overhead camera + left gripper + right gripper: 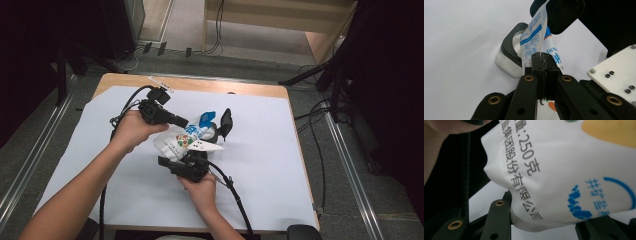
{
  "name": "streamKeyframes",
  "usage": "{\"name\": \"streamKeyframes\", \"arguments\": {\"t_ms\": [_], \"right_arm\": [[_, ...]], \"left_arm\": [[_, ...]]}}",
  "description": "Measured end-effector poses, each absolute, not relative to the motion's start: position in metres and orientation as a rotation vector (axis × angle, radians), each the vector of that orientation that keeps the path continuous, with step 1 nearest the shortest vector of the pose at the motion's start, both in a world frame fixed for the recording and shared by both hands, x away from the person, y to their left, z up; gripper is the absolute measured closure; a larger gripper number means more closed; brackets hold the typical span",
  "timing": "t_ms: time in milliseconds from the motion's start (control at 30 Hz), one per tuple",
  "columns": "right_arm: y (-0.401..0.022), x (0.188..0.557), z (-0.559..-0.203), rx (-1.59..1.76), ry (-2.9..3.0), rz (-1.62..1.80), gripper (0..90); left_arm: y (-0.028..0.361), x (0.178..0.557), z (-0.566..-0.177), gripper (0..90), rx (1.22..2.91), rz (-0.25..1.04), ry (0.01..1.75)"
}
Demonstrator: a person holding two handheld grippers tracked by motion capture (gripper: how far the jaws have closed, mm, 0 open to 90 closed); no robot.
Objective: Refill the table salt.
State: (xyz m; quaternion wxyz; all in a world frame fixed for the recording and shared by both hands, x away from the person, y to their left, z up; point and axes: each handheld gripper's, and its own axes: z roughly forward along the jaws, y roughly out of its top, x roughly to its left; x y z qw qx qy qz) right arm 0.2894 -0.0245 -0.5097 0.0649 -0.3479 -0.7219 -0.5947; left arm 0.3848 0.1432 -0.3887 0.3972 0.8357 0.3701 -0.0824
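Showing jar (509,58) behind pouch (537,37) – left gripper view.

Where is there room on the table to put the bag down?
The white sheet is bare along its left side, from the left forearm out to its left edge, and on the right, between the bag and its right edge. The middle is crowded: the left tool, the right tool and a small jar crowd around the bag.

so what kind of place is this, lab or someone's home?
Looks like a lab or recording setup, not a home: a table covered with a white sheet, loose cables on the floor, dark stand legs around it.
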Motion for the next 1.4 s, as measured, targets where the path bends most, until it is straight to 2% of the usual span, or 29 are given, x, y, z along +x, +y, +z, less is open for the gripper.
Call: {"name": "streamKeyframes", "arguments": {"t_ms": [600,1400], "right_arm": [[-0.0279,0.2898,-0.5171,-1.107,-2.292,-1.747,57.8],[-0.0299,0.2943,-0.52,-1.135,-2.391,-1.722,57.0]], "left_arm": [[0.1395,0.3793,-0.3853,90.0,2.128,-0.207,0.882],[0.1413,0.3747,-0.381,90.0,2.142,-0.199,0.857]]}}
